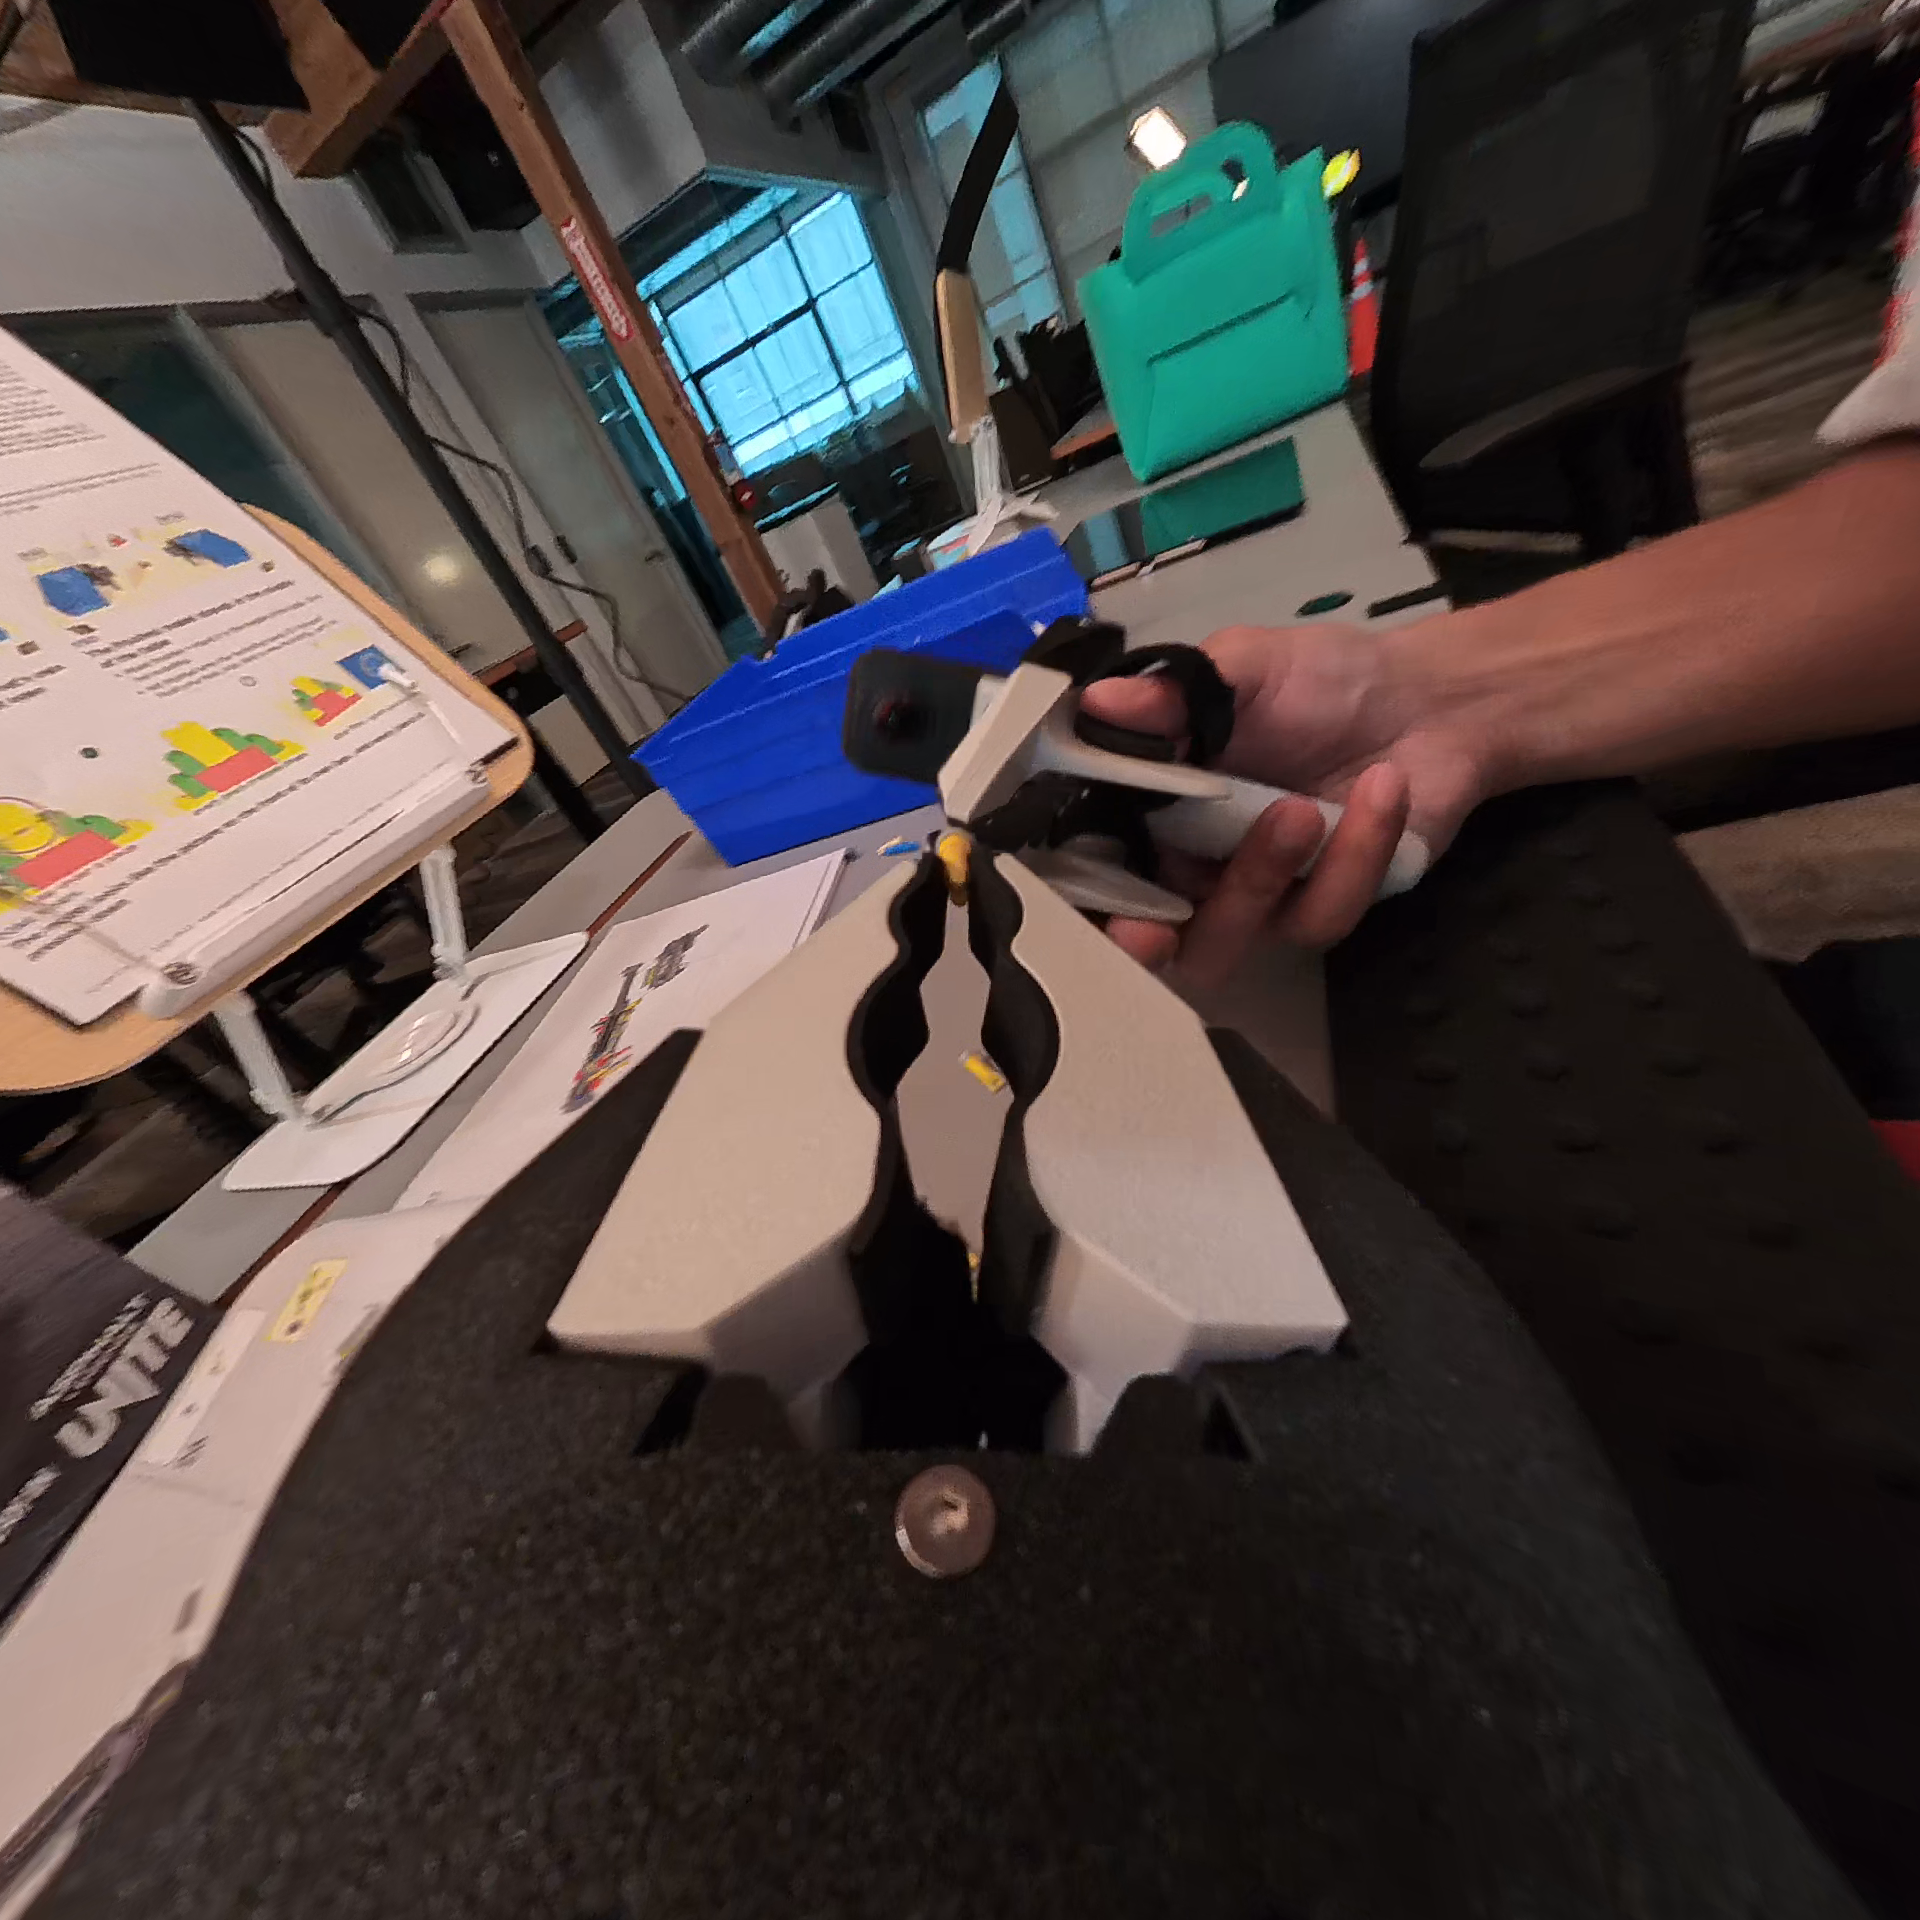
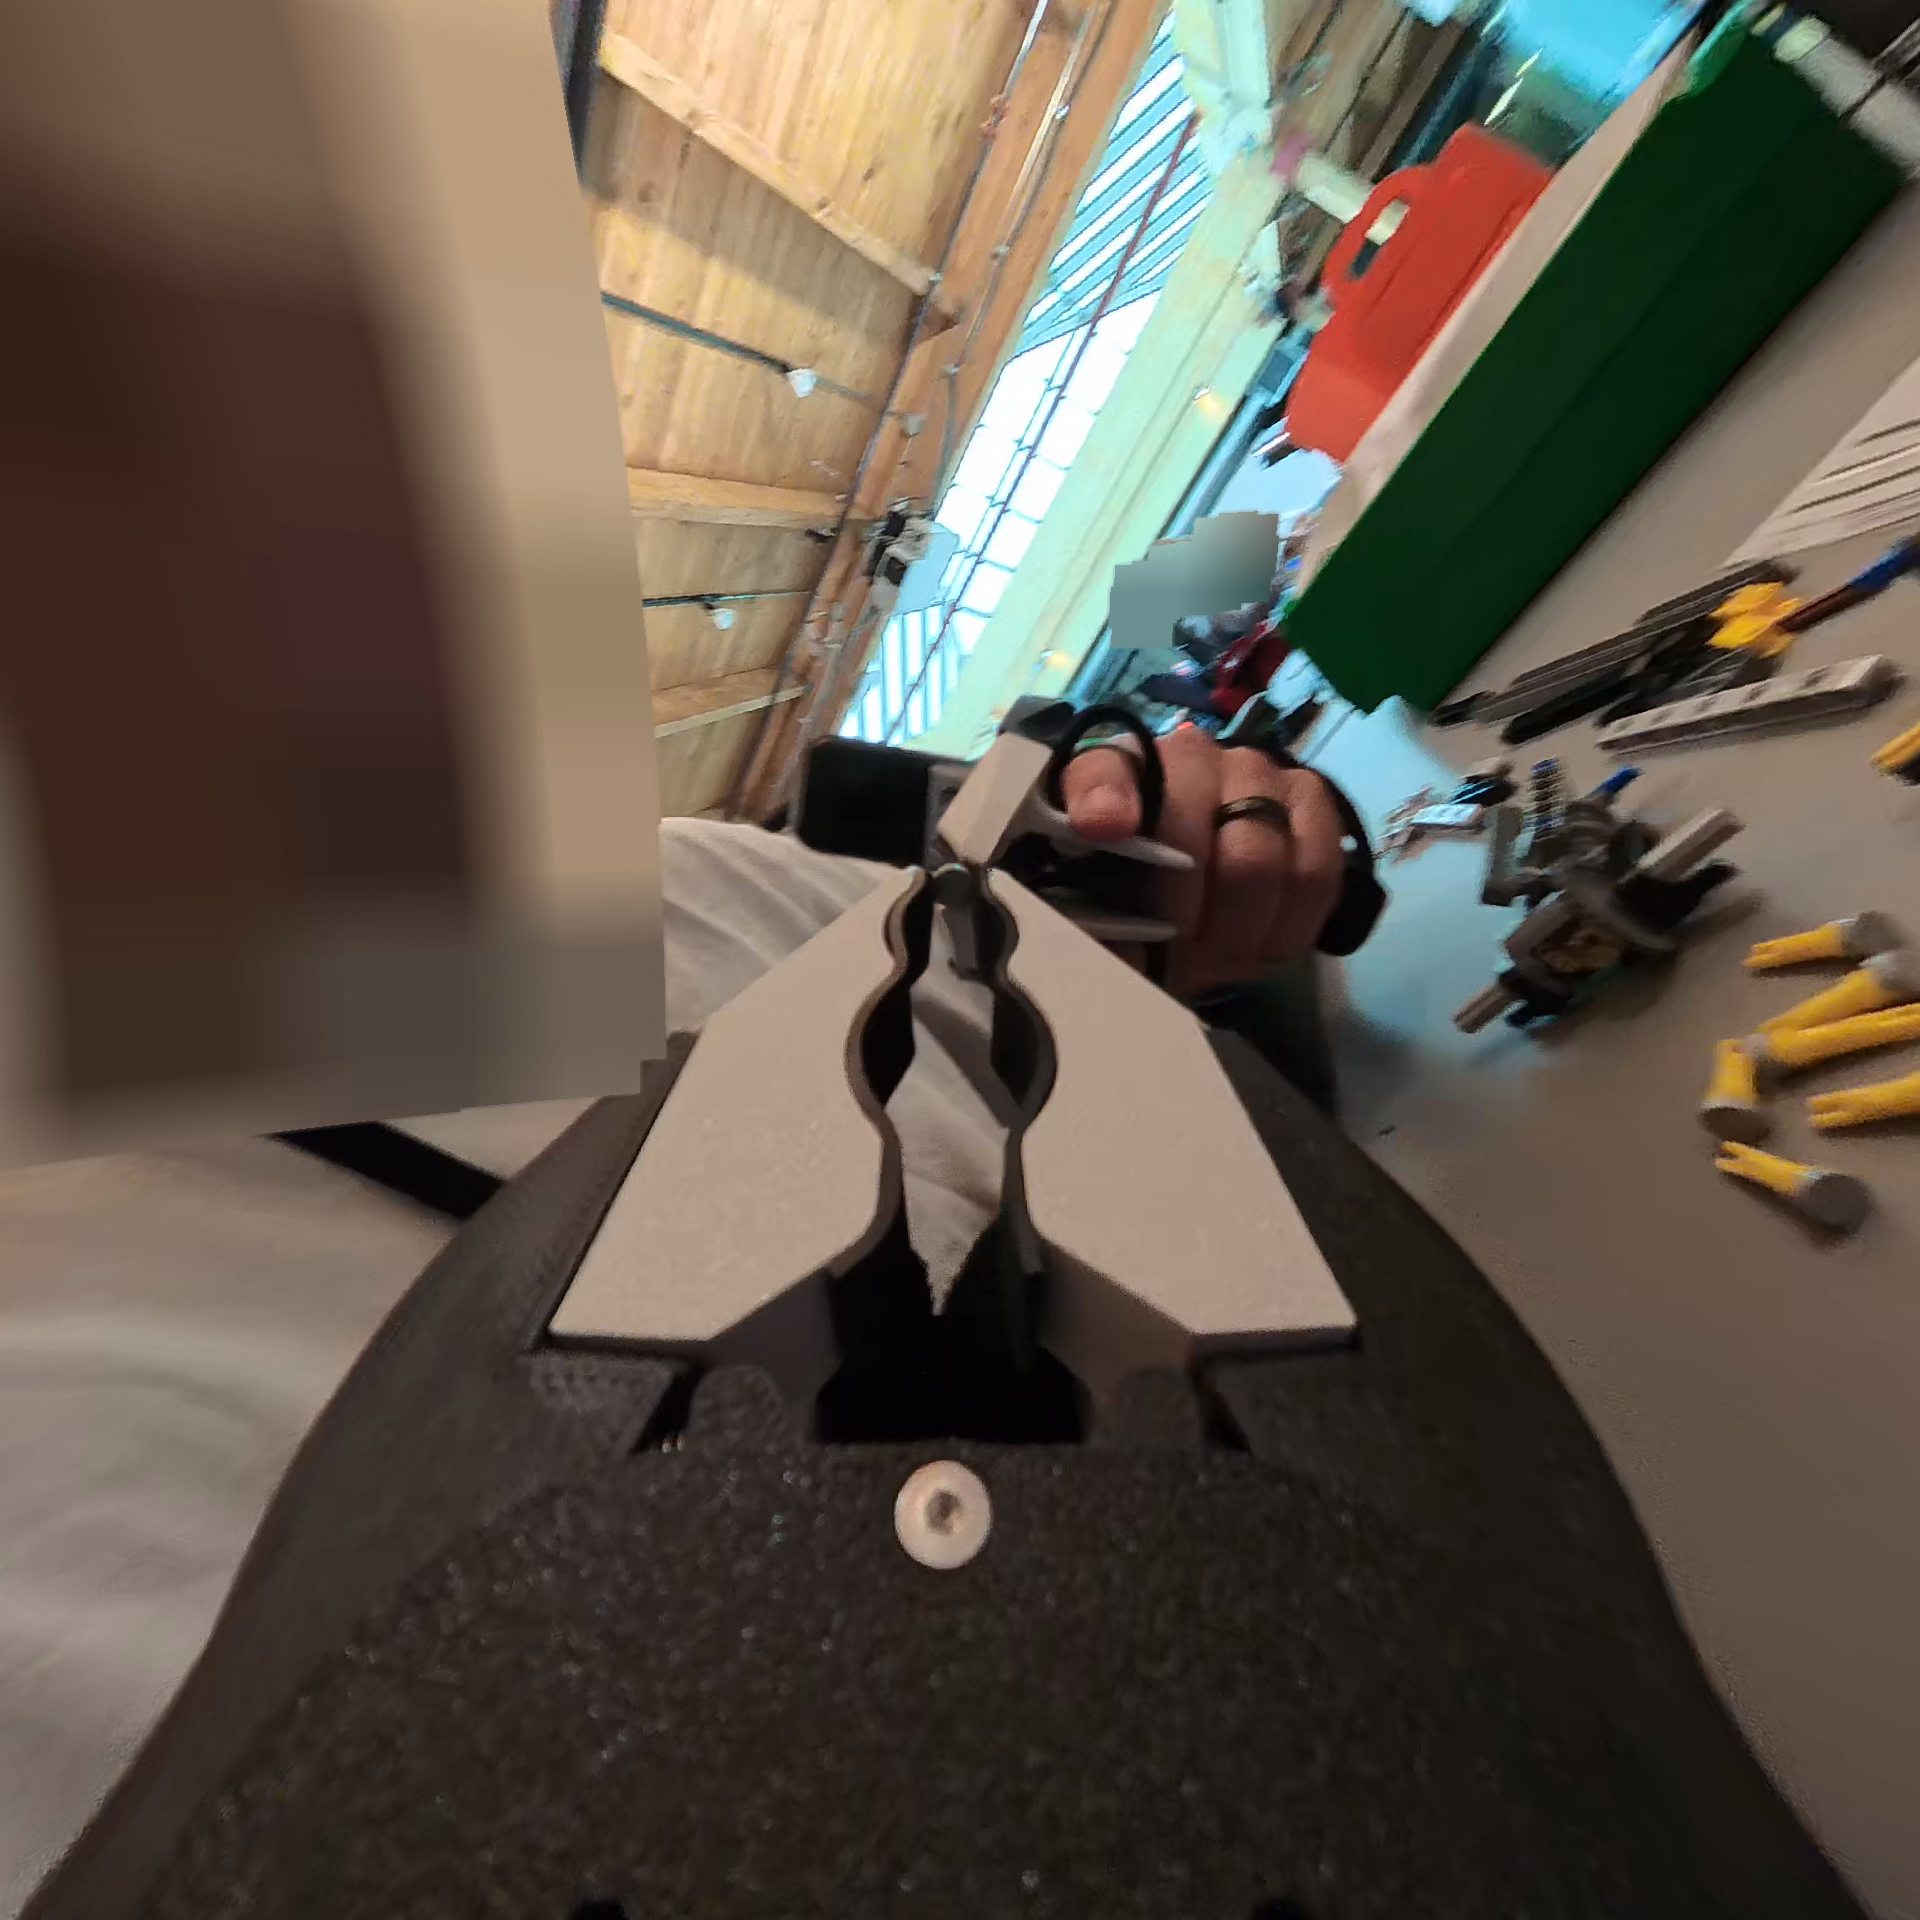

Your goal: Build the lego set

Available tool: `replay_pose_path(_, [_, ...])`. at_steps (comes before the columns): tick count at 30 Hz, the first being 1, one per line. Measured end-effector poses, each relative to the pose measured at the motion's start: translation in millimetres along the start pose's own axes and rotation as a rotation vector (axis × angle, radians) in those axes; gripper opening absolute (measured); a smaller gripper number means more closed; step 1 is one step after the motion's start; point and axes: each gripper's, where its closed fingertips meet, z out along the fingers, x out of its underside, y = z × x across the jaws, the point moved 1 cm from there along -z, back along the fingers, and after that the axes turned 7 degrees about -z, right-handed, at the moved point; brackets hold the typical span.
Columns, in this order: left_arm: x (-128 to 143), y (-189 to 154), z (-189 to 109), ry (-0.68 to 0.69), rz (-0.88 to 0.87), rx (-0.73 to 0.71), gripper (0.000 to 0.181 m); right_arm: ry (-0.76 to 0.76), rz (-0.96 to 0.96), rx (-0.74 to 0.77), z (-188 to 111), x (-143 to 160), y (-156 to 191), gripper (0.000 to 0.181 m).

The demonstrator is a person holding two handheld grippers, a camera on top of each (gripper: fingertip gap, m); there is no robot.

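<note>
- The left claw (image 1: 954,868) pinches a small yellow lego piece (image 1: 952,858) at its tips, held above the tabletop (image 1: 1226,613).
- The right claw (image 2: 956,883) grips a small grey lego pin (image 2: 958,914).
- More yellow pieces (image 2: 1808,1049) and a partly built grey model (image 2: 1590,914) lie on the tabletop.

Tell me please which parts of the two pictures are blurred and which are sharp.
Left wrist view: the left gripper and the small yellow piece at its tips are sharp; the instruction sheet and green bag are smeared, and straight lines bend toward the edges. Right wrist view: the right gripper is sharp; the yellow pieces on the table are motion-blurred.
</note>
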Motion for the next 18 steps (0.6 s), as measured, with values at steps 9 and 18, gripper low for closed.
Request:
replay_pose_path(9, [-2,-9,-3,-0.005,0.01,0.073,0.003,0.08,0.0,-0.042,1,8,6,0.006])
replay_pose_path(18, [13,-24,-4,0.091,-0.033,0.22,0.003,0.251,-0.143,0.073,-6,26,2,0.006])
